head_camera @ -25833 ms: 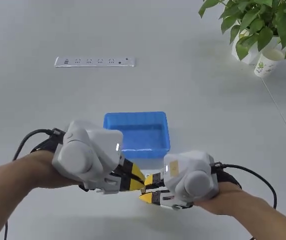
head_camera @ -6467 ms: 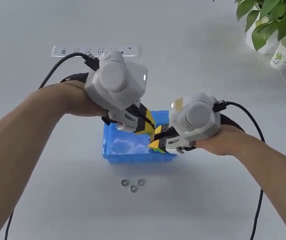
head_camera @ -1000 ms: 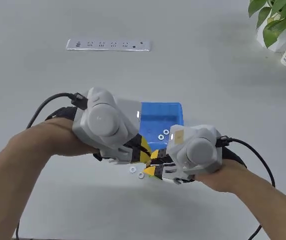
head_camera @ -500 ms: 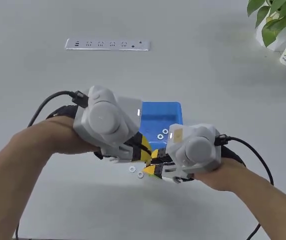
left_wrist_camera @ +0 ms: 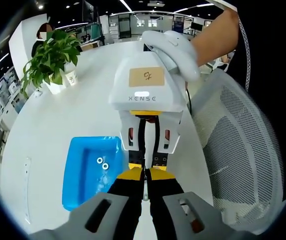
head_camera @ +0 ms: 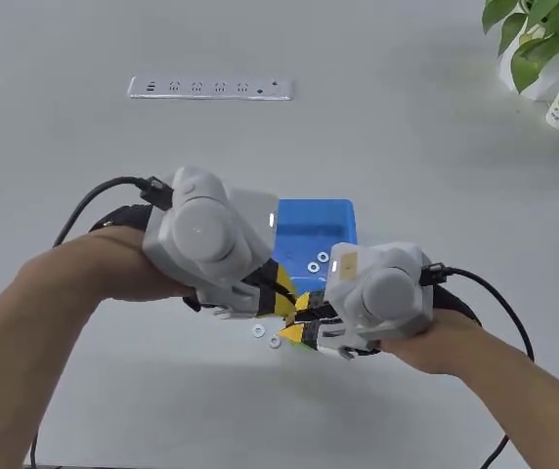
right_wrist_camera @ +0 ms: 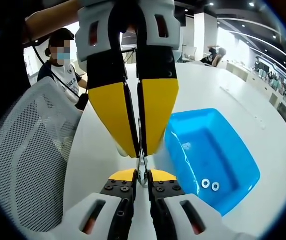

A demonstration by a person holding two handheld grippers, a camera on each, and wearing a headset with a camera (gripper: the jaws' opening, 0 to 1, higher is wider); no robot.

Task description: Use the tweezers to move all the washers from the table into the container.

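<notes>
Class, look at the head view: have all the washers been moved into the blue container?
No: two washers lie on the table just in front of the container, and two more lie inside it.

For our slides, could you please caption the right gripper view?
Right gripper and left gripper jointly pinch tweezers beside the blue container holding two washers.

Office, prob. open-plan: mesh chair [left_wrist_camera: 243,145], ceiling strip lts [left_wrist_camera: 128,6], potted plant [head_camera: 538,44].

Glossy blue plastic container [head_camera: 330,217] — sheen on floor. Shiny metal washers [head_camera: 315,267], thin bright metal tweezers [right_wrist_camera: 142,169]. Smooth matt white table [head_camera: 407,137].
</notes>
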